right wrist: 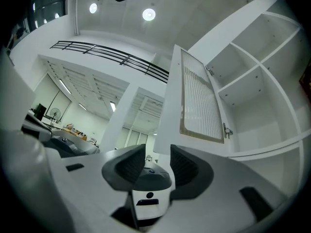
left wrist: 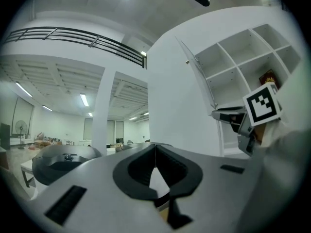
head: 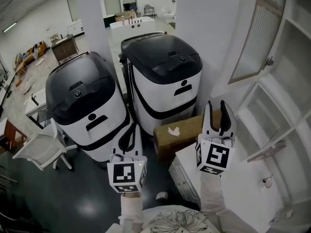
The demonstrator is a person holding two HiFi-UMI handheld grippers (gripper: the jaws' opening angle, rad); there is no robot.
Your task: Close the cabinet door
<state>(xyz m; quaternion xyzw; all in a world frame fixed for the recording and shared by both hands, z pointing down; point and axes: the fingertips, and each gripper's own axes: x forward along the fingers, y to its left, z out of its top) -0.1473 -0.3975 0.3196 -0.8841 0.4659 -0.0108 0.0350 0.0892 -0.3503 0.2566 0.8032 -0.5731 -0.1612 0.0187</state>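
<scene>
The white cabinet door (head: 257, 33) with a ribbed glass panel stands swung open at the upper right, a small latch (head: 268, 61) on its free edge. In the right gripper view the door (right wrist: 199, 103) hangs ahead and above, in front of bare white shelves (right wrist: 257, 91). My right gripper (head: 216, 106) is open with nothing between its jaws, below and left of the door; its jaws (right wrist: 158, 152) point up toward it. My left gripper (head: 129, 128) sits lower and to the left with its tips (left wrist: 155, 149) together and nothing held. The left gripper view shows the door (left wrist: 200, 81) edge-on.
Two white machines with black lids (head: 82, 110) (head: 165, 76) stand ahead, a cardboard box (head: 177, 132) beside the right one. A low white unit (head: 187, 171) lies under the right gripper. A white chair (head: 41, 149) is at the left. Open cabinet shelves (head: 291, 81) fill the right side.
</scene>
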